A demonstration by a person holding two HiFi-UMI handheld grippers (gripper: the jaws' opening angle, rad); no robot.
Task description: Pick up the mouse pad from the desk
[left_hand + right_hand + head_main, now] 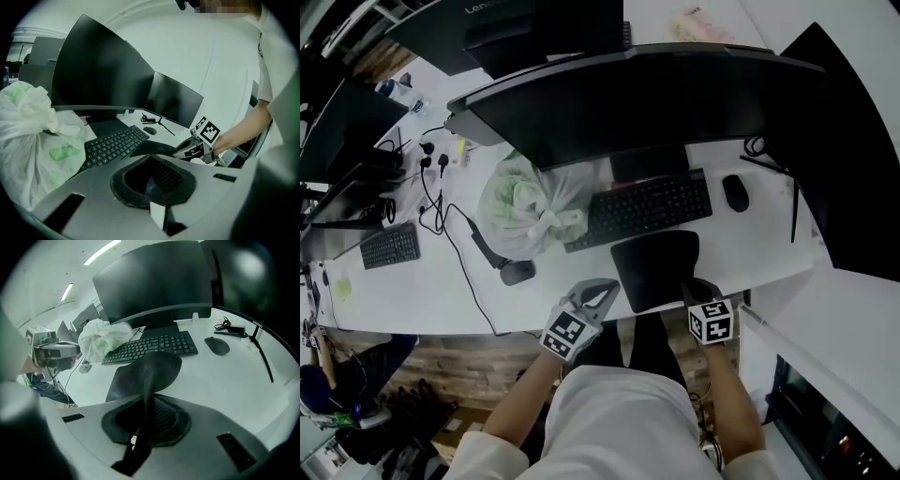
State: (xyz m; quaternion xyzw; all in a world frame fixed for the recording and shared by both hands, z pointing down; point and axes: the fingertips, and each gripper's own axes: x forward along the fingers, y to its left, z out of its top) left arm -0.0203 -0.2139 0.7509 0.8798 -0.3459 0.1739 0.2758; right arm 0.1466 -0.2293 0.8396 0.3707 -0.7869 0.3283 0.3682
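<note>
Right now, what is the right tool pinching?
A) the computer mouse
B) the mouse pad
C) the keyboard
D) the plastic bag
B: in the right gripper view the black mouse pad curls up from the desk and runs between the jaws of the right tool, which is closed on its edge.

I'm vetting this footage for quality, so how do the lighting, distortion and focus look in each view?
Head view: dim, washed of colour, the white desk bright against black monitors, edges bowed. Left gripper view: fisheye with a dark round border, the near plastic bag pale, a mosaic patch at top. Right gripper view: fisheye, ceiling lights glaring, left edge smeared, the mouse pad sharp.
</note>
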